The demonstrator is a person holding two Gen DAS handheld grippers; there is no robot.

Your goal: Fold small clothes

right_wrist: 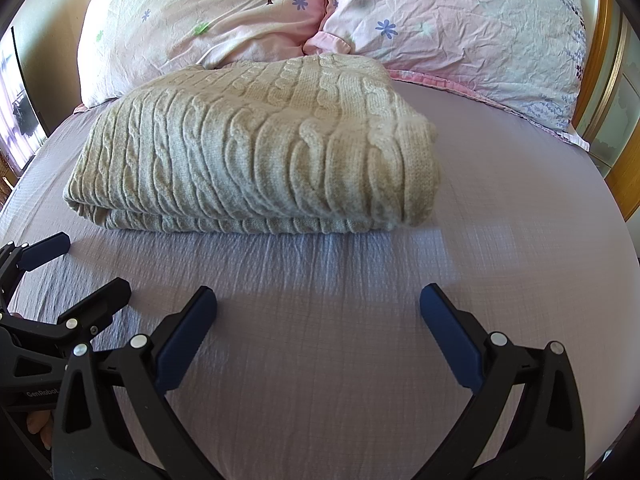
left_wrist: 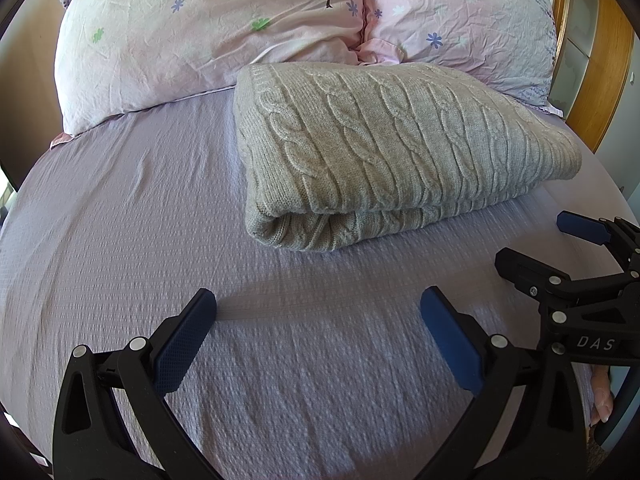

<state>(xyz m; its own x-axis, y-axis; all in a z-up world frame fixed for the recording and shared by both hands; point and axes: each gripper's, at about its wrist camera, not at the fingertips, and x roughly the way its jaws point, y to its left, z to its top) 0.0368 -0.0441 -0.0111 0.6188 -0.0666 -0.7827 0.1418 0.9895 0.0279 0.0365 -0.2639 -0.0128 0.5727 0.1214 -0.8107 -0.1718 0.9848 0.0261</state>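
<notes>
Left wrist view: sweater [left_wrist: 384,152] looks folded on bed [left_wrist: 120,240]; both grippers' jaws spread, empty. I'd pinch both near corners evenly.

Ahead of my left claw [left_wrist: 318,312] I see a beige cable-knit sweater [left_wrist: 384,152], lilac crinkled bedsheet [left_wrist: 120,220], pink flower-print pillows [left_wrist: 200,28] beyond.

1 folded knit sweater [left_wrist: 384,148], 2 pillows [left_wrist: 208,36] [left_wrist: 464,16], 2 grippers [left_wrist: 318,314] [right_wrist: 318,314]
</notes>
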